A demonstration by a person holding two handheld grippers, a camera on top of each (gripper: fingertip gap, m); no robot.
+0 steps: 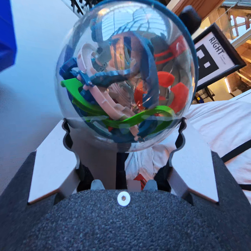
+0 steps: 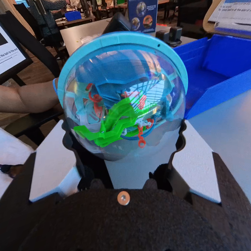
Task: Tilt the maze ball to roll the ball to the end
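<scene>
The maze ball (image 1: 125, 76) is a clear sphere with green, blue, pink and red tracks inside and a blue ring around its middle. My left gripper (image 1: 123, 122) holds it, one finger on each lower side. In the right wrist view the maze ball (image 2: 122, 97) shows its light blue ring at the top. My right gripper (image 2: 123, 122) clamps it the same way from the opposite side. A small silvery dot (image 2: 103, 131) sits on the green track; I cannot tell whether it is the ball. The sphere is held up off the table.
A blue bin (image 2: 224, 65) stands on the white table (image 2: 224, 135) at the right. A black-framed sign (image 1: 217, 54) stands behind the sphere and also shows in the right wrist view (image 2: 8, 54). A person's forearm (image 2: 27, 97) reaches in from the left.
</scene>
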